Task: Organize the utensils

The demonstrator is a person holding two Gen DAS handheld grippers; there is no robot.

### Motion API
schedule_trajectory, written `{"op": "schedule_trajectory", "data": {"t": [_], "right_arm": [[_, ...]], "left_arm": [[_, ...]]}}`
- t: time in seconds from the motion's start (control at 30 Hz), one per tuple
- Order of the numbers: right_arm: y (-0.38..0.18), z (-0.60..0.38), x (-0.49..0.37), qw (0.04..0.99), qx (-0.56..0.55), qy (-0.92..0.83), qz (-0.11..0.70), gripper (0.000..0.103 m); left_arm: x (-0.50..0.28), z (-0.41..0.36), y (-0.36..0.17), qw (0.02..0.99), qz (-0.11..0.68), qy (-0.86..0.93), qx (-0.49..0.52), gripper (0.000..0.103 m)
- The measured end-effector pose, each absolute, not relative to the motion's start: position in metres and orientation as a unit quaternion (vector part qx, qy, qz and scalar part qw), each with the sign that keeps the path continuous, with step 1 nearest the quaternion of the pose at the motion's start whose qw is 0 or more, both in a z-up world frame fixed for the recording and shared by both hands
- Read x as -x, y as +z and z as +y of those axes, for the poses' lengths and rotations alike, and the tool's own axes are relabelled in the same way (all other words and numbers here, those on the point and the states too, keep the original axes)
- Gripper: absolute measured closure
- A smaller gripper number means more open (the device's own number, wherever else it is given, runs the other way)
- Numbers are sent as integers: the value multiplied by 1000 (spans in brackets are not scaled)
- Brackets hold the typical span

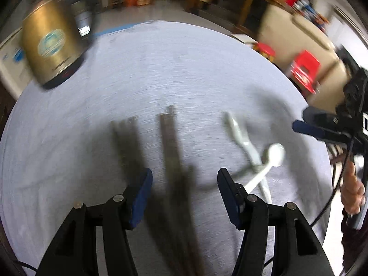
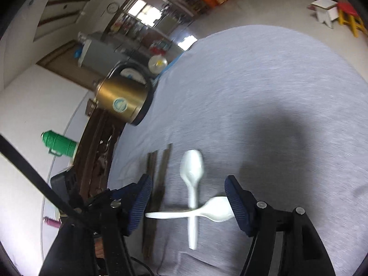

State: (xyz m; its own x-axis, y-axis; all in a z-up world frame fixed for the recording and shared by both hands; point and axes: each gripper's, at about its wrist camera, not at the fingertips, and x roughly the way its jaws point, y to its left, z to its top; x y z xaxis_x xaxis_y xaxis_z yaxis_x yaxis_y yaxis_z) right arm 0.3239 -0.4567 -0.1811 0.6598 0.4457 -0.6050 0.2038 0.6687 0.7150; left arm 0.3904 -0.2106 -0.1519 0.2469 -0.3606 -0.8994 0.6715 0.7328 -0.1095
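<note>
Dark wooden chopsticks point(image 1: 171, 151) lie lengthwise on the grey tablecloth point(image 1: 161, 69), blurred. My left gripper point(image 1: 185, 179) is open and hovers over them, empty. Two white plastic spoons point(image 1: 255, 158) lie crossed to the right of the chopsticks. In the right wrist view the crossed spoons point(image 2: 193, 197) lie between the fingers of my open right gripper point(image 2: 188, 195), which is above them. The chopsticks point(image 2: 158, 184) lie just left of the spoons. The right gripper also shows at the right edge of the left wrist view point(image 1: 317, 128).
A gold electric kettle point(image 1: 50, 43) stands on the table's far left, also seen in the right wrist view point(image 2: 124, 99). A green thermos point(image 2: 59, 143) sits beyond the table edge. Red stools point(image 1: 306, 69) stand on the floor to the right.
</note>
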Motion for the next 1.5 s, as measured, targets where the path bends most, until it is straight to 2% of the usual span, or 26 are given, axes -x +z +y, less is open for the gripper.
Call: {"op": "schedule_trajectory", "data": {"t": [0.27, 0.53, 0.6, 0.67, 0.73, 0.93, 1.17, 1.43, 1.47, 1.5], "right_arm": [[-203, -491, -284, 808, -450, 25, 379, 33], [-204, -514, -258, 806, -471, 10, 358, 33], [-204, -518, -253, 807, -470, 7, 357, 33], [-204, -520, -251, 807, -471, 6, 356, 33], [-204, -519, -253, 805, -471, 6, 360, 33], [-193, -496, -278, 812, -434, 25, 389, 34], [-183, -424, -360, 832, -306, 47, 460, 34], [-200, -362, -426, 835, -129, -16, 534, 32], [-198, -359, -427, 841, -112, -23, 528, 32], [-199, -354, -429, 839, -92, -31, 535, 37]], "left_arm": [[-367, -286, -151, 722, 476, -437, -248, 43], [-355, -333, -175, 670, 499, -464, -295, 44], [-354, -338, -175, 674, 490, -467, -296, 52], [-354, -339, -173, 681, 481, -462, -302, 71], [-357, -335, -169, 685, 486, -458, -291, 72], [-374, -281, -127, 739, 466, -432, -222, 72], [-395, -178, -55, 816, 417, -377, -134, 72], [-382, -98, -58, 846, 422, -322, -51, 72], [-375, -96, -62, 847, 422, -320, -41, 72], [-373, -89, -61, 848, 423, -317, -29, 72]]}}
